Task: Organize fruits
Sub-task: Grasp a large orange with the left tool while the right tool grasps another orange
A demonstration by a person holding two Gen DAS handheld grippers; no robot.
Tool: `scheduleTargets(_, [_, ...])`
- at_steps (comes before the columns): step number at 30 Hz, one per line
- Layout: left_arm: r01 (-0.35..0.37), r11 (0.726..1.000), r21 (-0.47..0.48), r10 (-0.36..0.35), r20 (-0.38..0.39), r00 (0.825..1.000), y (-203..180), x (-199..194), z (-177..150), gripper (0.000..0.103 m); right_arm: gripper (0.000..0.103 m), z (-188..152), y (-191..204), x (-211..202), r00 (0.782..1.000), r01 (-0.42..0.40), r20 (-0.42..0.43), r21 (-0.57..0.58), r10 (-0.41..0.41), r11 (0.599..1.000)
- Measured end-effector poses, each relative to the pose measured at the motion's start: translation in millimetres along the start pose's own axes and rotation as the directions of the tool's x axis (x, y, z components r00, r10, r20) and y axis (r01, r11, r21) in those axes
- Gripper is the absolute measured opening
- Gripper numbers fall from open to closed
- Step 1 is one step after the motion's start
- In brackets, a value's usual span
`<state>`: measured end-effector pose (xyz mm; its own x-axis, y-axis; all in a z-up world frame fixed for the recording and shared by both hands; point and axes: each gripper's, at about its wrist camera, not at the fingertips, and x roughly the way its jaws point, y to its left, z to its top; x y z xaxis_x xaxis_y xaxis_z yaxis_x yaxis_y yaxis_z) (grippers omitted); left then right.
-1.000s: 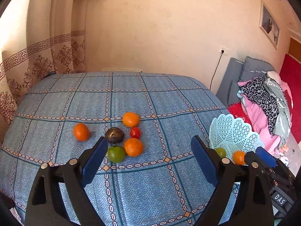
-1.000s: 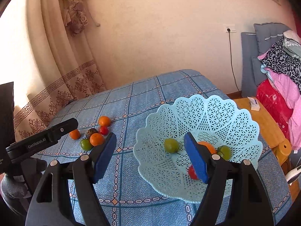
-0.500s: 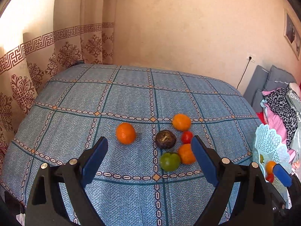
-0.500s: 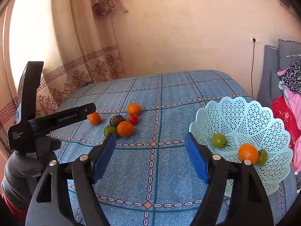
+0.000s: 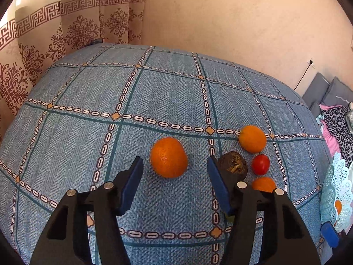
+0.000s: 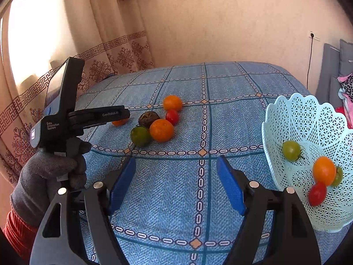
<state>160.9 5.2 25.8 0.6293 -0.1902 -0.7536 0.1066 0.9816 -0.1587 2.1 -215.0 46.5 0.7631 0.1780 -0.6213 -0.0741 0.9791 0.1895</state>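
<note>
A: Left wrist view: lone orange (image 5: 168, 157) sits on the blue checked table (image 5: 154, 92), just ahead of the left tongs (image 5: 174, 182), centred in line with the gap between the blue pads. Left tongs wide, holding nothing.

B: Contact?

A: None visible. Pads apart from the fruit on both sides. Right pad is near the dark brown fruit (image 5: 232, 164), which lies just beside a small red tomato (image 5: 260, 164) and two more oranges.

B: Right side?

A: Right wrist view: right tongs (image 6: 176, 184) also wide and empty, hovering over bare cloth. Mint lattice basket (image 6: 308, 119) stands to their right, holding a green fruit (image 6: 291, 150), an orange one, a red one and another green. Cluster of loose fruit (image 6: 154, 121) is well beyond, near the left gripper body.

B: Judged step?

A: Reaching for the lone orange; several pieces left to move, so roughly mid-task.

B: Risks?

A: Round, smooth fruit could roll forward if the pads close behind its widest part. Right pad may nudge the brown fruit and scatter the cluster. Soft cloth could let the orange shift under a lopsided squeeze.
</note>
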Motion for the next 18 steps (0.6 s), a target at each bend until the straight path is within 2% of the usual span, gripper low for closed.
scheduleTargets(5, [-0.001,1.0,0.002,0.001,-0.006,1.0,2,12,3,0.049,0.077,1,-4,10,1.0,-0.005,-0.024,0.018,0.006,1.0])
scheduleTargets(9, [0.002,1.0,0.006,-0.002,0.007,1.0,5,13,4,0.037,0.077,1,-6,19,0.999,-0.006,-0.046,0.026,0.007,1.0])
scheduleTargets(18, [0.049,0.998,-0.037,-0.048,0.032,0.998,18,-2,-4,0.035,0.077,15,-9,49,0.995,-0.022,-0.096,0.05,0.026,0.999])
